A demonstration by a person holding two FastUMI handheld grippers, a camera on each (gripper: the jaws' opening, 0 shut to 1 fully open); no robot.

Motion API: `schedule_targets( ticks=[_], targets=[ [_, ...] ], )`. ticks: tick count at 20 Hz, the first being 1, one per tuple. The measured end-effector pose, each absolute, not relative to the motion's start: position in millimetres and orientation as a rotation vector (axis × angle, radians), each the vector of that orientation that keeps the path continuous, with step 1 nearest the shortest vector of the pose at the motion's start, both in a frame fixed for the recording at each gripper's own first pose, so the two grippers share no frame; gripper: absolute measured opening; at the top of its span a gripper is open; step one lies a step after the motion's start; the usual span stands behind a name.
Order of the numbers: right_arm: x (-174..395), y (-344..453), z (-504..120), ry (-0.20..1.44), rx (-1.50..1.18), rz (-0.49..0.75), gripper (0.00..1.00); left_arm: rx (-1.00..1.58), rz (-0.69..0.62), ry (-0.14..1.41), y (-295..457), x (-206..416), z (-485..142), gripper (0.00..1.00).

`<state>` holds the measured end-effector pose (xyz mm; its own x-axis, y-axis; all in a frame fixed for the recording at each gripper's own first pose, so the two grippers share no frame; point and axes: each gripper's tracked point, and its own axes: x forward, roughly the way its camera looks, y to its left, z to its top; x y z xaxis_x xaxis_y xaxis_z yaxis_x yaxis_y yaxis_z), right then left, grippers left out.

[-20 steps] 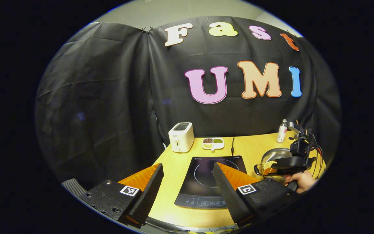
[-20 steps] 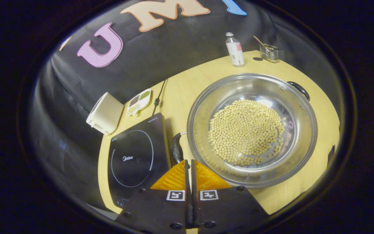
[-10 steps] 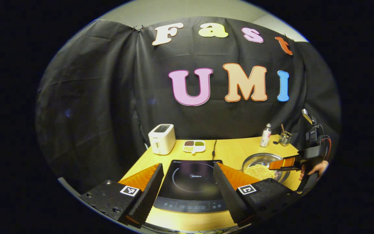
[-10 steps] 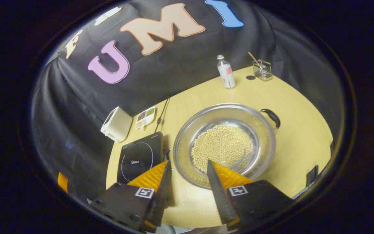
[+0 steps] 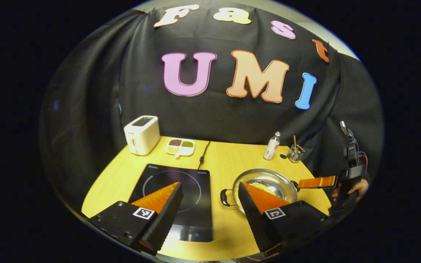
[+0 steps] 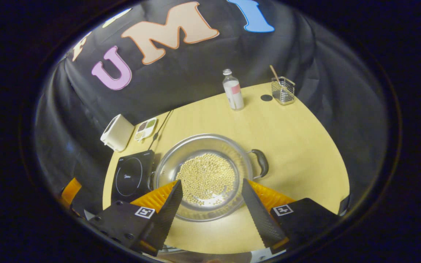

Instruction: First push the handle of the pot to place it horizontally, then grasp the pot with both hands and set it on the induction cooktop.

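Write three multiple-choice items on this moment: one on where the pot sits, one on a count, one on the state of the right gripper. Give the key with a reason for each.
1. Where is the pot?
A. On the induction cooktop
B. On the table beside the cooktop
C. Held above the table

2. How many loop handles show on the pot in the right gripper view?
A. None
B. Four
C. Two

3. How is the right gripper?
A. Open, holding nothing
B. Shut on a pot handle
C. Shut on the bottle

Key: 1 B, the pot rests on the wood next to the black cooktop. 2 C, one black handle on the far side from the cooktop, another toward it. 3 A, its fingers stand wide apart above the pot.
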<state>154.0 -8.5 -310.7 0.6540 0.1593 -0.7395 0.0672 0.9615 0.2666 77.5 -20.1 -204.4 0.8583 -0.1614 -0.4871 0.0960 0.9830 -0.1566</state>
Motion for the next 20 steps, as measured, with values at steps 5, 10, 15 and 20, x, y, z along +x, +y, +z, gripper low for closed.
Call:
schedule_targets(
  ticks=[5,10,15,20],
  targets=[
    [179.8,-53.5,-341.9,0.972,0.279,0.065,0.94,-0.212,-0.157,0.699,-48.9,109.8,-254.4,0.95],
    [198.6,-75.1,-371.8,1.093,0.283,0.115,1.00,-0.253,-0.164,0.938,-68.2,120.4,-320.2,0.96],
    [207.6,-90.7,-404.0,1.201,0.324,0.153,1.00,-0.223,-0.191,1.066,-90.6,138.2,-362.2,0.96],
    [211.2,-85.4,-426.4,1.298,0.421,0.234,1.00,-0.195,-0.181,1.174,-96.3,146.8,-395.3,0.96]
  ],
)
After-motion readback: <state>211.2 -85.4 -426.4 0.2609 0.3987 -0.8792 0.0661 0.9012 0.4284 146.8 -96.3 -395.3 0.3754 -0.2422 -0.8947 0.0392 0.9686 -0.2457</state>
